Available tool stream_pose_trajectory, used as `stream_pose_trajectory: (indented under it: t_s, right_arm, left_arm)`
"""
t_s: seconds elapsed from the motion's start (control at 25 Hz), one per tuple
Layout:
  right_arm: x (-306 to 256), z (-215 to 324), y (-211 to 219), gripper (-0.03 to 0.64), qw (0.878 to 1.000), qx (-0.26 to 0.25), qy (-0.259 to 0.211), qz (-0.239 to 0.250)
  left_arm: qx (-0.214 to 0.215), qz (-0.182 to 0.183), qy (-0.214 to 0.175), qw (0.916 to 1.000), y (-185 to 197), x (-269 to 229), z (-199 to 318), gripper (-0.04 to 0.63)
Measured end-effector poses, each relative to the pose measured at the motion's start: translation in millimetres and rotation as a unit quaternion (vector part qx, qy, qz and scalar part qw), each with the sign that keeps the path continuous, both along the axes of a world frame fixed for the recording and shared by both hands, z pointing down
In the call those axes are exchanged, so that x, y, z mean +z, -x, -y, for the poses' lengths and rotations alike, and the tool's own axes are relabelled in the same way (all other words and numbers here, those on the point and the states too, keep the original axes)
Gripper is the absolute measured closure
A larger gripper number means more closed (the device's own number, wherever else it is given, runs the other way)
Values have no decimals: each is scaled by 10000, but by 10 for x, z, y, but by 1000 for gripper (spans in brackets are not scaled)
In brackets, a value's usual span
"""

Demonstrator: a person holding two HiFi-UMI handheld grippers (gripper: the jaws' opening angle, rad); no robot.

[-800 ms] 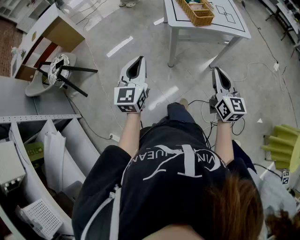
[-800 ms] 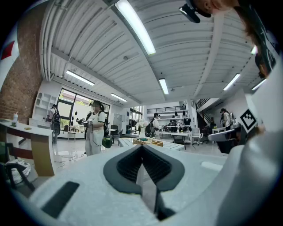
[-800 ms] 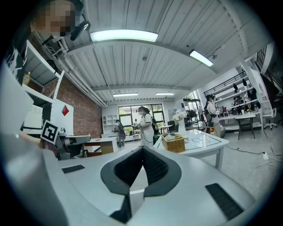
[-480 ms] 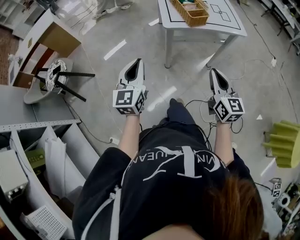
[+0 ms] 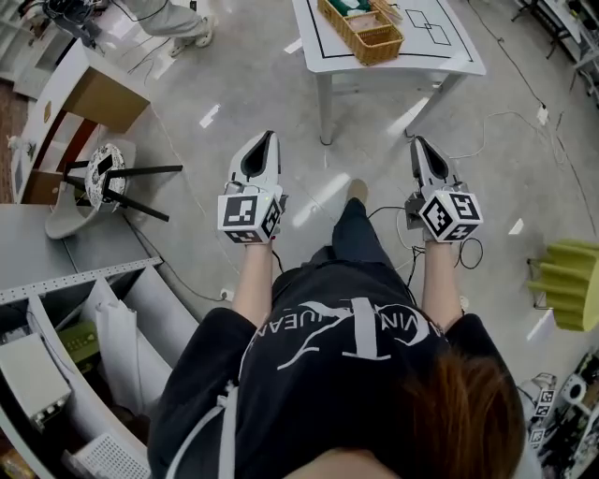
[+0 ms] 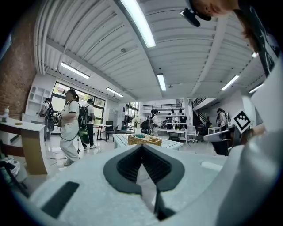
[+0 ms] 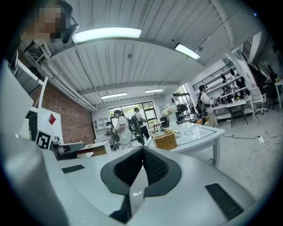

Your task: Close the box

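From the head view, your left gripper (image 5: pixel 266 138) and right gripper (image 5: pixel 417 142) are level with each other over bare floor, both pointing forward. The only box-like thing is a wicker basket (image 5: pixel 360 28) on the white counter (image 5: pixel 440 47) ahead, well apart from both grippers. It is probably what you are to close. It lies between the two grippers' lines, somewhat nearer the right one, with its long side running obliquely across the counter.

In the left gripper view, the left gripper (image 6: pixel 141 148) is clenched on nothing. The wicker basket (image 6: pixel 143 140) sits straight beyond its tips.

In the right gripper view, the right gripper (image 7: pixel 142 148) is also clenched and empty. The wicker basket (image 7: pixel 164 140) stands just right of its line, near the counter (image 7: pixel 201 131) edge.
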State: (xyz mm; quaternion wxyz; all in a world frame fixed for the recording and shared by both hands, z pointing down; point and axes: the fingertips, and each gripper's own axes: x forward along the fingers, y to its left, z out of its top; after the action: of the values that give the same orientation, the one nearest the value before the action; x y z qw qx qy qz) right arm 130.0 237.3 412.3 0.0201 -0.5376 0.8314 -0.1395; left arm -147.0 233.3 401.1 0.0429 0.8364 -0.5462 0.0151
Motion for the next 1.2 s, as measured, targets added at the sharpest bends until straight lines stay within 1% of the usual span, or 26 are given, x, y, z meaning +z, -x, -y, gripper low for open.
stream_pose_trajectory:
  t_s: [0.08,0.12,0.16,0.28,0.36,0.6,0.76,1.0,1.2]
  right_arm:
    - [-44,197,-44,610,9997,35,1,238]
    - [-60,292,-58,546,9993,-8,11,374]
    - [-63,381,-79,522,9987,-42,33,505]
    - [-33,656,-183,518,9974,3,110,710]
    - [-32,870,-225,514,9974,21,134,711]
    - [2,1495,-290,508,9980,-130,240,570]
    - [11,1869,-388,508,9979,-194,313,530]
    - [38,2405,-521,508,9976,-374,382,436]
    - [75,2728,-608,508,9967,-514,424,474]
  left_arm:
    - [-67,-20,26,10000,17,2,188,584]
    - [-73,-41,31,10000,2,-2,289,584]
    - [-59,-57,37,10000,-29,-8,385,584]
    - [47,1,58,10000,-138,-27,671,584]
    - [62,35,52,10000,-168,-60,897,584]
    - [-26,-34,36,10000,-273,-143,1518,584]
    - [-56,-84,123,9999,-394,-117,1868,584]
    - [-155,-116,220,9996,-576,-69,2350,584]
    - [-230,-133,264,9993,-709,-32,2632,584]
